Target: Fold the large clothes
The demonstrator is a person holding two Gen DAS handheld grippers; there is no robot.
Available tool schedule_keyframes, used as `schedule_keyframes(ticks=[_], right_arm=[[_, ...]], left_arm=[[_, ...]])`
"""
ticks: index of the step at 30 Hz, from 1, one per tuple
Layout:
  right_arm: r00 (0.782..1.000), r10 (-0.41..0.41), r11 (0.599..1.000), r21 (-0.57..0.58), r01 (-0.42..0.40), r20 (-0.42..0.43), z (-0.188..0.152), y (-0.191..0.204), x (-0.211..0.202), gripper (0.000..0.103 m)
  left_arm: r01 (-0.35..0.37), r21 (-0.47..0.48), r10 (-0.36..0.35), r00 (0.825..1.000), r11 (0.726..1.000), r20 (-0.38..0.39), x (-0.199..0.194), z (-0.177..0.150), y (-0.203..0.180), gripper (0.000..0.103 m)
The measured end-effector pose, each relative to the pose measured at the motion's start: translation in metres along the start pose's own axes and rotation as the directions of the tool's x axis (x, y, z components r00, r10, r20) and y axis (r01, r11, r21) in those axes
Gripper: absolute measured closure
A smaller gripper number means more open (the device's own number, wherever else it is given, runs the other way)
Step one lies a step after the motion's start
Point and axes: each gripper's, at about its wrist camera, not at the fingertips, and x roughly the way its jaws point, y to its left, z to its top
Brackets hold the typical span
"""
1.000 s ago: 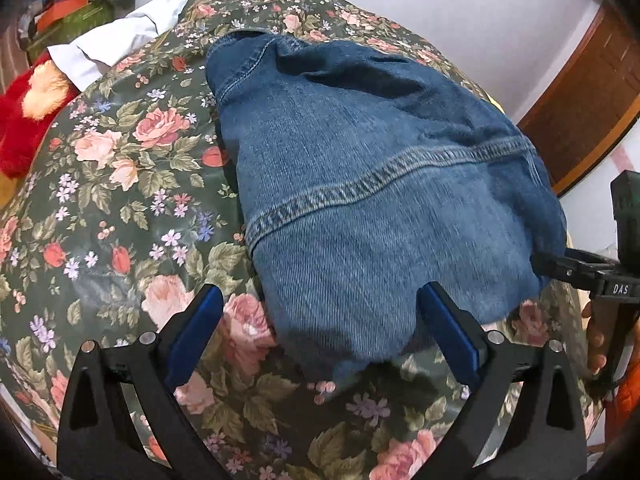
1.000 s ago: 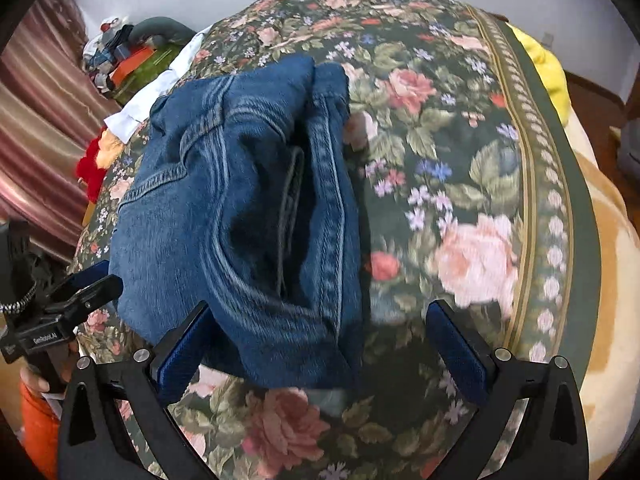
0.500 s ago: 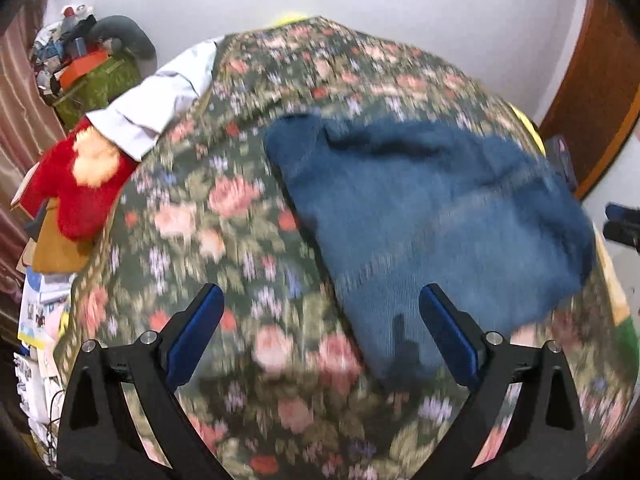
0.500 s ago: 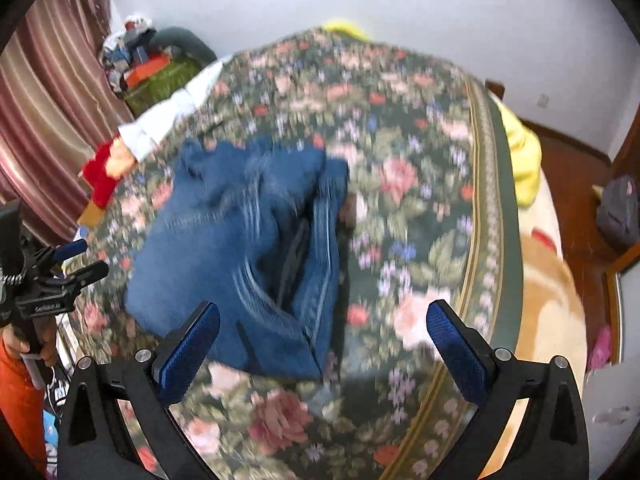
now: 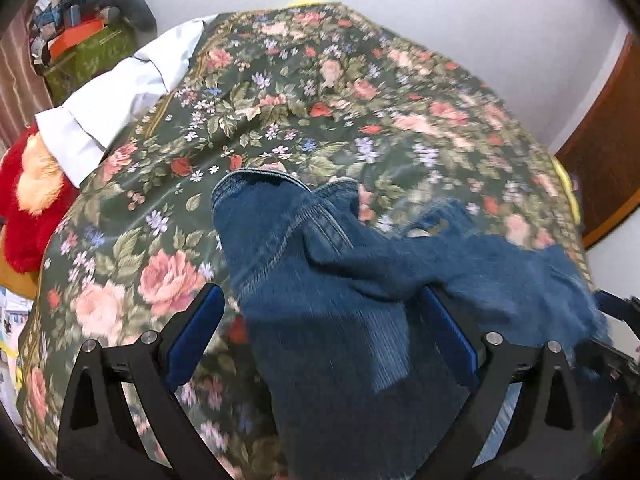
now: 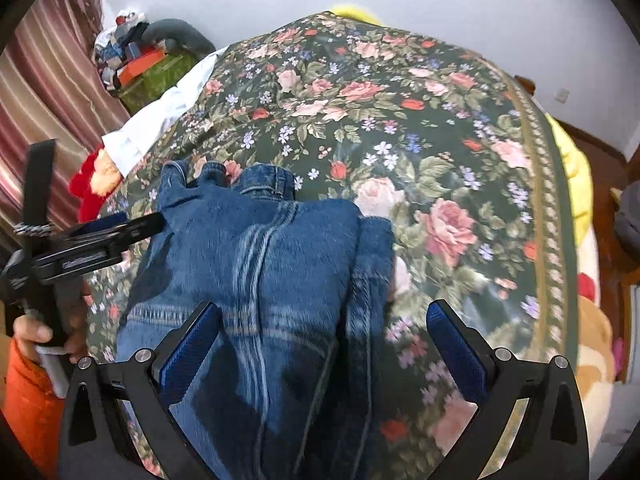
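A blue denim garment (image 5: 328,288) lies folded and bunched on the flowered bedspread (image 5: 320,100). It runs from mid-bed to the near edge in both wrist views; in the right wrist view (image 6: 264,272) its seams run toward me. My left gripper (image 5: 320,344) is open, its blue pads either side of the denim, above it. My right gripper (image 6: 324,352) is open over the denim's near part. The left gripper also shows in the right wrist view (image 6: 116,232), at the garment's left edge, with the hand that holds it.
A white cloth (image 5: 128,88) hangs off the bed's far left side. A red plush toy (image 5: 28,200) and a green box with clutter (image 5: 80,48) stand at the left. A wooden door (image 5: 600,168) is at the right. The white wall is behind the bed.
Both grippers rose and pulled back, then came down close to the denim again. The garment now lies more bunched, with a fold across its middle and its end near the bed's front.
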Motion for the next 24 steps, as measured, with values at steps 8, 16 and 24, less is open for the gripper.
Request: schedule_keyframes(ticks=[8, 16, 24], right_arm=[[0.998, 0.042, 0.998, 0.052, -0.04, -0.041, -0.002, -0.017, 0.015, 0.0], [0.998, 0.049, 0.999, 0.015, -0.049, -0.034, -0.002, -0.009, -0.006, 0.0], [0.988, 0.1, 0.995, 0.0, -0.101, -0.117, -0.019, -0.015, 0.007, 0.0]], left_arm=[[-0.054, 0.041, 0.055, 0.998, 0.998, -0.019, 0.02, 0.012, 0.005, 0.001], [-0.051, 0.116, 0.044, 0.997, 0.992, 0.058, -0.053, -0.006, 0.017, 0.002], [0.19, -0.075, -0.199, 0.97, 0.979, -0.141, -0.036, -0.067, 0.039, 0.002]])
